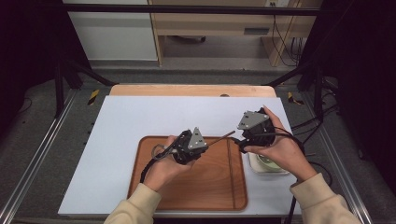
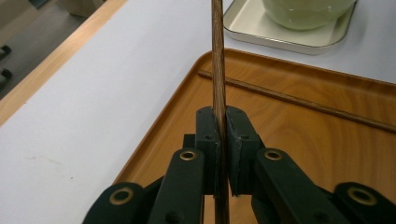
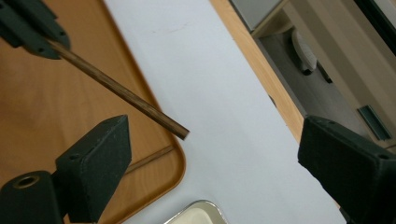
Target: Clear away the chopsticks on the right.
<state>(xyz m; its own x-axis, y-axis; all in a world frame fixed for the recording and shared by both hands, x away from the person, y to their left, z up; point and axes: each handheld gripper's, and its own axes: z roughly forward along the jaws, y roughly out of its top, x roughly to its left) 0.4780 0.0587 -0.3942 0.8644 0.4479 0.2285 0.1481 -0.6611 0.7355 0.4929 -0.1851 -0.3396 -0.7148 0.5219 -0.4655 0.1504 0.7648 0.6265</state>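
Brown wood runs straight up between the jaws of your left gripper: it is clamped on a thin chopstick, the pads pressed against its two sides. Beyond that gripper's tips the stick points toward a pale green bowl sitting in a small cream dish. Below the held stick a second chopstick lies flat on the wooden tray, crossing ahead of the jaws.

From above, your left gripper hovers over the far part of the tray, and the stick's free end reaches out toward your right gripper, which is near it but not touching.

Your right gripper has its jaws wide apart and holds nothing. The tip of the held stick hangs between them, closer to the left jaw, above the tray's rounded corner. Below that tip the white table top shows, with the dish's rim at the nearest edge.
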